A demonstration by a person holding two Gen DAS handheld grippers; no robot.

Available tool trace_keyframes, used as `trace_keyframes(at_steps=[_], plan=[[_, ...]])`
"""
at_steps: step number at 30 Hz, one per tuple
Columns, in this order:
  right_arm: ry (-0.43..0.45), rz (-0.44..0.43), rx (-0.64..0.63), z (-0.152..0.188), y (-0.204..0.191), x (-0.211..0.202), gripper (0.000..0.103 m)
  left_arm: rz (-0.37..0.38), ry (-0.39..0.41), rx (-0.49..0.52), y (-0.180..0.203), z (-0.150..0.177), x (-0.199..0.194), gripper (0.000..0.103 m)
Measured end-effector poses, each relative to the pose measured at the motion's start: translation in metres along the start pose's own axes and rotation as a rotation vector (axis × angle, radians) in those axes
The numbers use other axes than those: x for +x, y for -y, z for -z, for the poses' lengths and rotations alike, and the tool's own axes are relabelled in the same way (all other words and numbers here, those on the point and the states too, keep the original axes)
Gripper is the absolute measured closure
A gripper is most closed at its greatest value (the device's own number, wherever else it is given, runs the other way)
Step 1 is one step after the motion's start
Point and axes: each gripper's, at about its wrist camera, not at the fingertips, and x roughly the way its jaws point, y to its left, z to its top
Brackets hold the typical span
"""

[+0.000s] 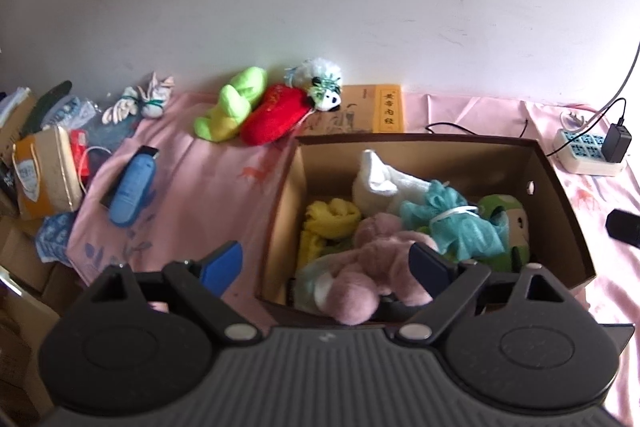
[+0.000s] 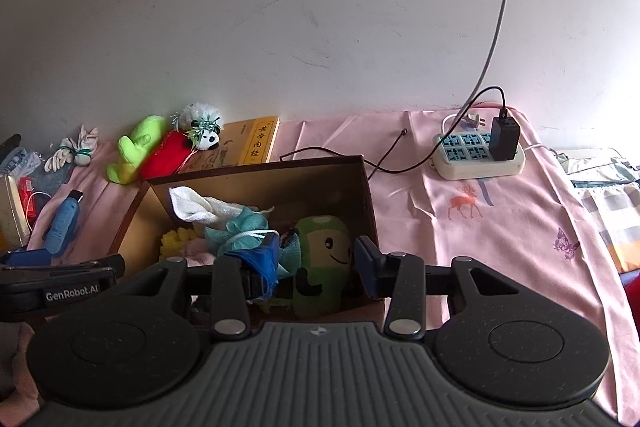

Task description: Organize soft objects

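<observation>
Over the cardboard box (image 1: 536,179) of soft toys, the left gripper (image 1: 326,261) stands wide and empty, and the right gripper (image 2: 316,261) is half open, holding nothing.

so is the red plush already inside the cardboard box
No, the red plush lies on the pink sheet by the wall, outside the cardboard box, next to the green plush.
</observation>
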Motion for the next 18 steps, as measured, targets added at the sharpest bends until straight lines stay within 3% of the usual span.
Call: trace_keyframes(at_steps=[8,12,18], plan=[[0.019,0.003,-0.018,-0.014,-0.016,0.002,0.078,-0.006,0.033,0.022,-0.016,-0.015,-0.006,0.012],[-0.012,-0.013,0.005,-0.013,-0.017,0.010,0.078,0.005,0.029,0.034,-0.020,-0.017,0.001,0.012],[-0.011,-0.026,0.036,-0.009,-0.019,0.015,0.078,0.077,-0.010,0.017,-0.021,-0.016,0.019,0.012]])
